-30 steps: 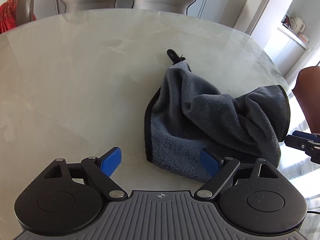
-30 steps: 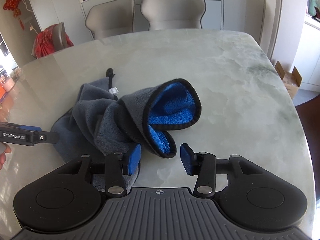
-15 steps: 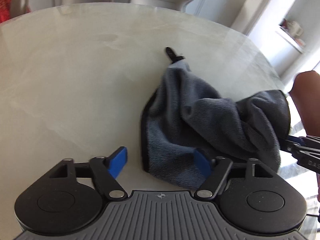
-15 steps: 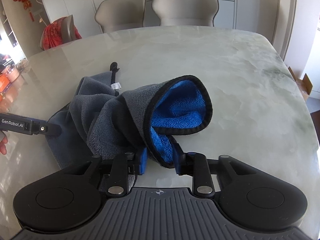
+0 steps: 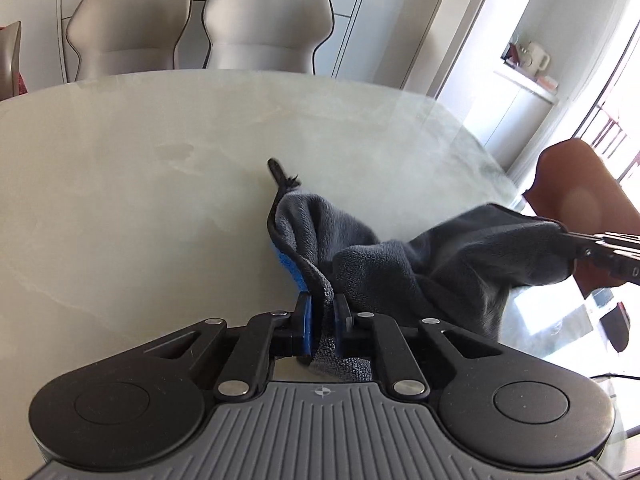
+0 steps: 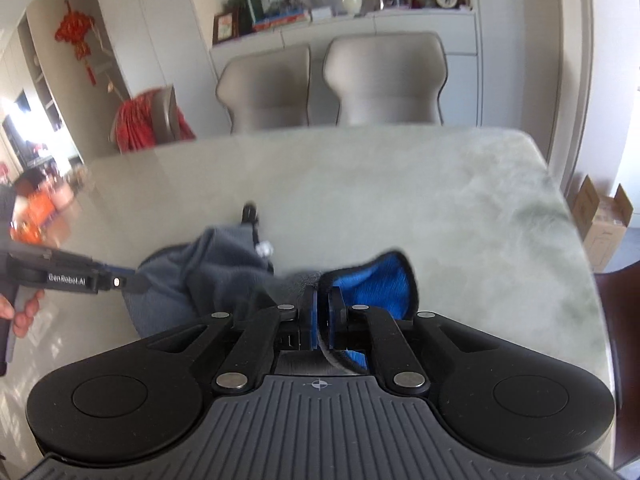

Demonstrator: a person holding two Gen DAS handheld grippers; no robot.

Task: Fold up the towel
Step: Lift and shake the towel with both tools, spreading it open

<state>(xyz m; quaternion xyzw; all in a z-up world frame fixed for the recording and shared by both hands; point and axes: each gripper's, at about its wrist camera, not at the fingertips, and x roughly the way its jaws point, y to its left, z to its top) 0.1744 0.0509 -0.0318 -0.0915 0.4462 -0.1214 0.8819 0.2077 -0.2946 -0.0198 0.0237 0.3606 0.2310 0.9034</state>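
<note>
Both grippers have closed since the earlier frames, where their blue pads stood apart beside the crumpled towel, and the cloth has come up off the marble between them. Starting at the far left of the right wrist view, a bare hand [image 6: 22,312] wraps the handle of the left gripper [image 5: 322,316], whose fingers [image 5: 305,320] are clenched on a black-piped edge of the single grey towel [image 5: 440,264]. From that pinch the fabric rises in a ridge to a corner where a black hanging loop [image 5: 280,170] still lies on the tabletop [image 5: 140,184], and a sliver of the blue underside shows just beside the left pad. Further right the towel sags in a dark fold, then climbs to the right gripper [image 6: 322,320], seen from the left wrist view as a black arm reaching in level from the right edge. Its own camera shows its fingers [image 6: 311,320] pressed shut on the piped rim, with the blue lining opened like a pocket just to the right of them. One towel is in play, hanging between the two grips, partly resting on the marble near its loop. Nothing lies on the tabletop around it. Behind the far edge stand two pale grey chairs [image 6: 332,80] side by side, with a third chair draped in red cloth [image 6: 148,124] off to their left, and a brown chair back [image 5: 580,200] rises close behind the right gripper. An open cardboard box [image 6: 600,220] sits on the floor at the far right.
</note>
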